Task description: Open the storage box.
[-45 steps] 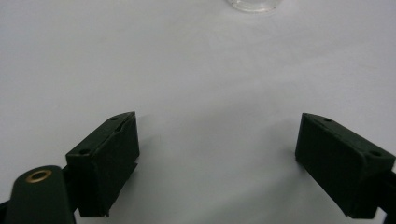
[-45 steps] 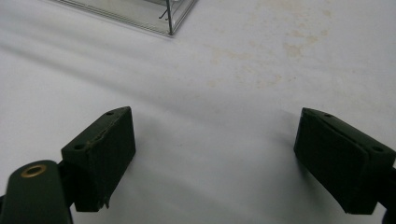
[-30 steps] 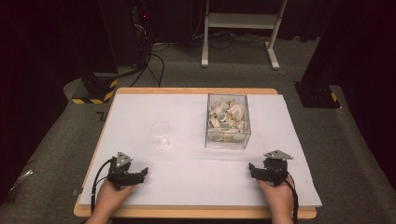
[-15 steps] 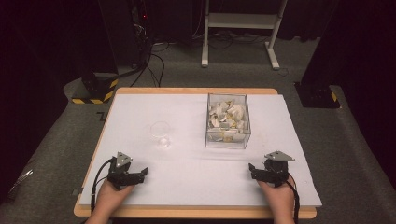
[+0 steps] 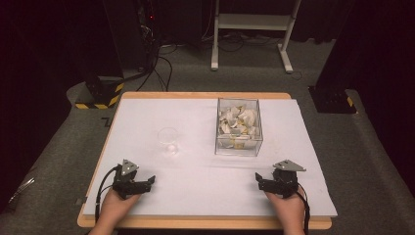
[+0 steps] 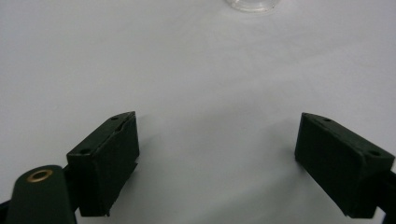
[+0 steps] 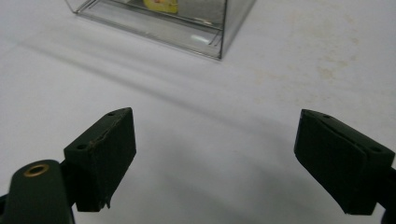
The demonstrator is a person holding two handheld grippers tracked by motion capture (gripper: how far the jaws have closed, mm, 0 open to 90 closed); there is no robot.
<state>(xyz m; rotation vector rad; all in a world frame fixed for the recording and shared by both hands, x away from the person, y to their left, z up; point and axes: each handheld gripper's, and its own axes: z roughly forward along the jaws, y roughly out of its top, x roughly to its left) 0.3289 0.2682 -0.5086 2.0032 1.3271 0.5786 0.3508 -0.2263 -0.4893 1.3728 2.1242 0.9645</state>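
L gripper (image 5: 147,181) & R gripper (image 5: 263,182) agape, near table (image 5: 195,205) front edge

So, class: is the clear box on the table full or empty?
Full: the clear box is heaped to its rim with crumpled pale scraps.

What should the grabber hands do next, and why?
Probably the right gripper should reach forward to the clear box of crumpled pieces. Both grippers rest open and empty near the table's front edge, and the box stands just ahead of the right one, while the left gripper faces the small clear cup.
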